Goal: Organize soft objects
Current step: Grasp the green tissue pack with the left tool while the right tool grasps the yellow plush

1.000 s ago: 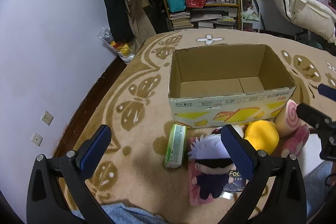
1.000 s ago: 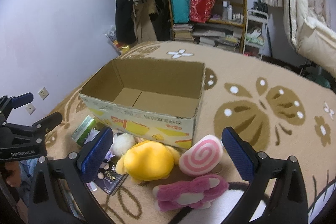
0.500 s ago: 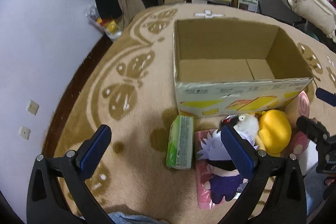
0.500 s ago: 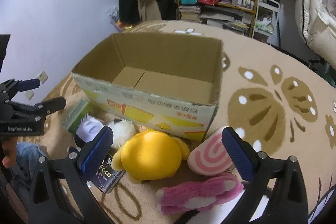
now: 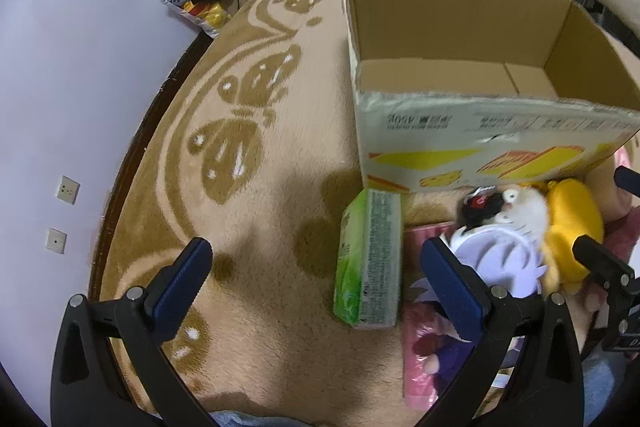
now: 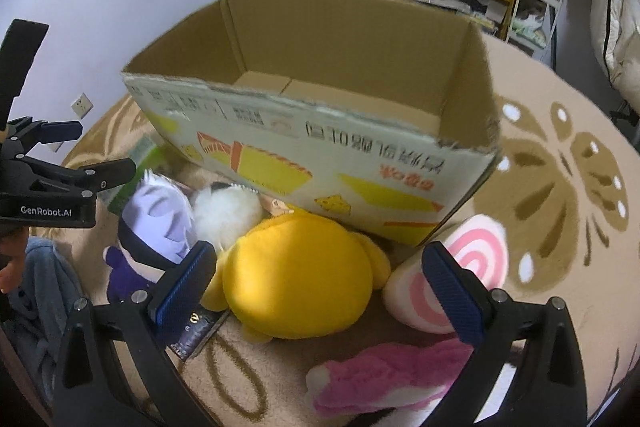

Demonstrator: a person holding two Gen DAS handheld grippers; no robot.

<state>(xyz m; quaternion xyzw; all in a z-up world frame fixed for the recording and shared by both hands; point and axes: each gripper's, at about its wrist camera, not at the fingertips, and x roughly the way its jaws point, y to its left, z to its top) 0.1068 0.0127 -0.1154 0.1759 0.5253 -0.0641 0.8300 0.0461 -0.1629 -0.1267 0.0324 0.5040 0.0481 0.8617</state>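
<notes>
A: Soft objects were seen heaped along the near wall of the cardboard box (image 6: pixel 360 163) — the yellow plush (image 6: pixel 298 277) at lower centre of the right wrist view, the pink swirl cushion (image 6: pixel 460 279) to its right, the pink plush (image 6: pixel 384 383) at the bottom edge, and the white-haired doll (image 6: pixel 154 223) at centre left. Nothing was seen inside the box.

B: And the tools?

A: The right gripper (image 6: pixel 320 291) was held wide open over the yellow plush, with nothing between its fingers. The left gripper (image 5: pixel 316 283) was likewise spread wide and empty, and the green tissue pack (image 5: pixel 370 259) was framed between its fingers at lower centre of the left wrist view.

B: What could have been expected to go wrong?

A: The plush was judged wider than a shallow pinch — only loose fabric might have been caught, and it could have slipped out over the box rim. The neighbouring toys, touching it, might have been dragged along. The two grippers were close together, so a collision could have been caused.
</notes>
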